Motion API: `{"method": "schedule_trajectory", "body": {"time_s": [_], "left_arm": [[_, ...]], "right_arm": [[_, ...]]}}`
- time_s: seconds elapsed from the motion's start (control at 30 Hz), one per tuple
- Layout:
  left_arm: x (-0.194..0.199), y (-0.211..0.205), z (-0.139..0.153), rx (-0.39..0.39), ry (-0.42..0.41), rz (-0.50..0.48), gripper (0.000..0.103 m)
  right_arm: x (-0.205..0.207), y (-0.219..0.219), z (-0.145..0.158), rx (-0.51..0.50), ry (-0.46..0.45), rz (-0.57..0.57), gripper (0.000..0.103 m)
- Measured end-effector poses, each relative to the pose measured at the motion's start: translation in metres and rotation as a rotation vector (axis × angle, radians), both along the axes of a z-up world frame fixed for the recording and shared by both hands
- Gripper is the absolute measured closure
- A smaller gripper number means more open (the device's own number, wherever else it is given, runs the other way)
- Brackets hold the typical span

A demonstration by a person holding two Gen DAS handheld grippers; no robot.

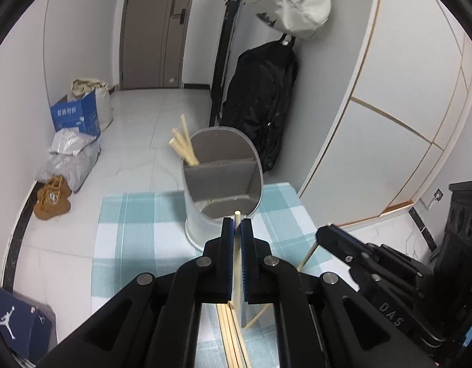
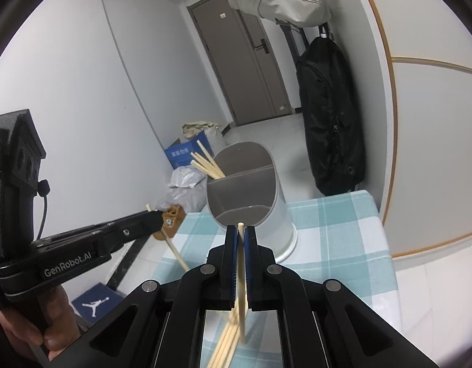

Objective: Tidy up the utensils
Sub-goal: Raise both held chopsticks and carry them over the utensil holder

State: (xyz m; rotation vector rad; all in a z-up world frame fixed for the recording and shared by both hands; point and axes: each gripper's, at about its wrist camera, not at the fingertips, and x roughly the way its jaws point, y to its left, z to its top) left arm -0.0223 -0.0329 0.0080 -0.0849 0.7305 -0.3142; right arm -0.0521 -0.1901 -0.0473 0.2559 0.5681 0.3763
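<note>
A grey oval utensil holder (image 1: 223, 181) with compartments stands on the blue checked tablecloth (image 1: 137, 224); several wooden chopsticks (image 1: 182, 147) lean out of its far left compartment. My left gripper (image 1: 236, 227) is shut on one chopstick (image 1: 236, 263), held upright just in front of the holder. My right gripper (image 2: 241, 233) is shut on another chopstick (image 2: 242, 276), also just before the holder (image 2: 248, 190). More chopsticks (image 2: 226, 343) lie on the table below the grippers. The left gripper shows in the right wrist view (image 2: 150, 214), the right one in the left wrist view (image 1: 325, 233).
A black backpack (image 1: 260, 104) hangs at the wall behind the table. A blue box (image 1: 76, 116), bags and brown shoes (image 1: 52, 196) lie on the floor at left. A shoe box (image 2: 93, 305) sits below the table edge.
</note>
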Motion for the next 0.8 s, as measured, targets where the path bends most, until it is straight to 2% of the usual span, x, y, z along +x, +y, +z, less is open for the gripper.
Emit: {"method": "schedule_trajectory", "body": {"time_s": [0.3,0.8], "left_arm": [[0.01,-0.007,0.02,-0.001,-0.032,-0.001,0.102],[0.048,0.0,0.056,-0.082,-0.041,-0.011,0.102]], "right_arm": [[0.005,-0.011,0.017,0.015,-0.034,-0.023,0.099],[0.036,-0.024,0.068,0.023,-0.103,-0.039,0.099]]}}
